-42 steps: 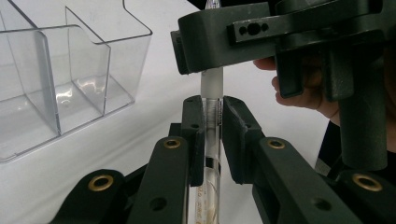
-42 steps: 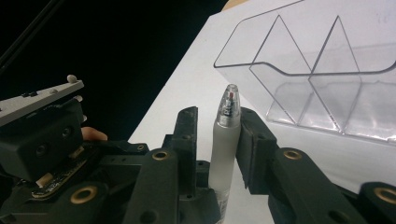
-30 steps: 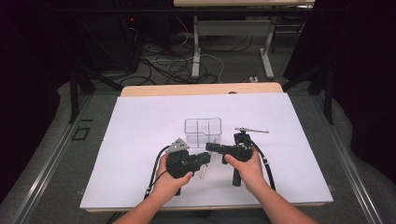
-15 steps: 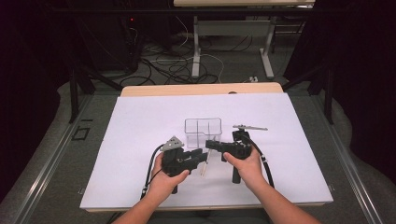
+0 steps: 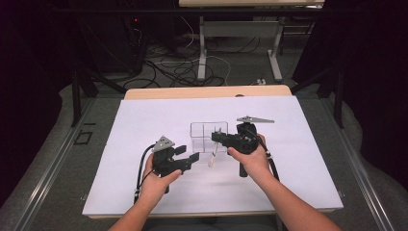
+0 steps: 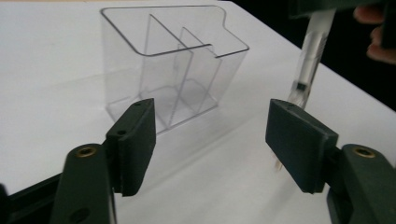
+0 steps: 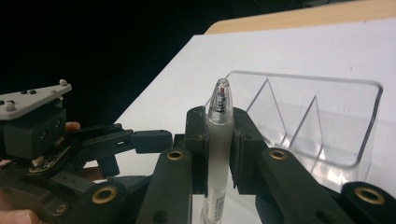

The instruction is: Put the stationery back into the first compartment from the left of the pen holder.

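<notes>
A translucent pen (image 7: 219, 140) stands upright between the jaws of my right gripper (image 7: 219, 126), which is shut on it. From above, the pen (image 5: 211, 156) hangs down from the right gripper (image 5: 216, 137) to just over the white sheet, in front of a clear divided box (image 5: 208, 136). My left gripper (image 5: 188, 154) sits left of the pen; its jaws have just been opening and nothing is between them. Its own view looks past the left gripper (image 6: 210, 135) at the box (image 6: 173, 70), with the pen (image 6: 309, 60) at the upper right.
The white sheet (image 5: 144, 125) covers a wooden table whose far edge (image 5: 207, 91) shows bare. The box has several upright dividers and stands near the middle. Cables and table legs lie on the floor beyond. A cable trails from each gripper towards the person.
The left gripper's jaws have opened and the left hand has drawn back to the left, away from the pen. The right gripper has risen a little with the pen.
</notes>
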Demonstrator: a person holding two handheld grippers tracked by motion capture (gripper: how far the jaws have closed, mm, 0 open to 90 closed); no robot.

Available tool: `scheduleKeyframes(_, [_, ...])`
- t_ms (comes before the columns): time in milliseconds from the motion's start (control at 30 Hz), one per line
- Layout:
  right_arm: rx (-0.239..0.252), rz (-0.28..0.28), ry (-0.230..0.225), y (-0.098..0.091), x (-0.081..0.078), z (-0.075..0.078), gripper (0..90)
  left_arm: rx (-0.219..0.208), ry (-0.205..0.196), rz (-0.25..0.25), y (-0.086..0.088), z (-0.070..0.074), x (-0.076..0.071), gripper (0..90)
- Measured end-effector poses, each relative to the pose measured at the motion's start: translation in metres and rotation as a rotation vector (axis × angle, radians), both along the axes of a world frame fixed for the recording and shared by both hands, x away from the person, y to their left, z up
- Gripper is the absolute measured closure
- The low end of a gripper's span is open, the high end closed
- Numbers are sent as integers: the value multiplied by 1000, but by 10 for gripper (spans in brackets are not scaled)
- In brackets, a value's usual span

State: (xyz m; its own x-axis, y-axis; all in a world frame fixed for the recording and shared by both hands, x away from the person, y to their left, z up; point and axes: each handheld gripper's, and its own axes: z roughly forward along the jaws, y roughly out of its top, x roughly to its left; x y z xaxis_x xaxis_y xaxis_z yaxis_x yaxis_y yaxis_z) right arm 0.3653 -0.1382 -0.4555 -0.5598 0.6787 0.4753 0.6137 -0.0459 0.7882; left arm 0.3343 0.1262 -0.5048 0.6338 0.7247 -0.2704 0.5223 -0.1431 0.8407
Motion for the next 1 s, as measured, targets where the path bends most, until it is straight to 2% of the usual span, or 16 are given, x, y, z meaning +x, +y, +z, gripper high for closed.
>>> scheduleKeyframes(67, [-3, -5, -15, 2, 3, 5, 795, 32, -11, 10, 3, 0, 1, 300])
scheduleKeyframes(133, [-11, -3, -28, 3, 6, 10, 795, 92, -26, 9, 6, 0, 2, 299])
scheduleKeyframes(267, [-23, -15, -66, 8, 13, 22, 795, 139, -32, 6, 9, -2, 4, 298])
scheduleKeyframes(500, [-53, -30, -151, 22, 28, 42, 795, 159, -29, 18, 11, -7, 7, 292])
scheduleKeyframes(567, [-56, -35, -166, 27, 32, 47, 795, 165, -25, 16, 12, -7, 8, 291])
scheduleKeyframes(700, [-68, -43, -190, 37, 40, 54, 795, 184, -25, 46, 10, -10, 8, 263])
scheduleKeyframes(767, [-77, -49, -193, 42, 43, 54, 795, 213, -14, 51, 11, -11, 8, 234])
scheduleKeyframes(833, [-87, -53, -196, 46, 47, 53, 795, 217, -5, 51, 11, -12, 9, 212])
scheduleKeyframes(900, [-95, -57, -200, 49, 50, 52, 795, 203, 0, 70, 11, -14, 10, 180])
scheduleKeyframes(1000, [-102, -66, -193, 53, 54, 49, 795, 211, 8, 72, 13, -15, 11, 161])
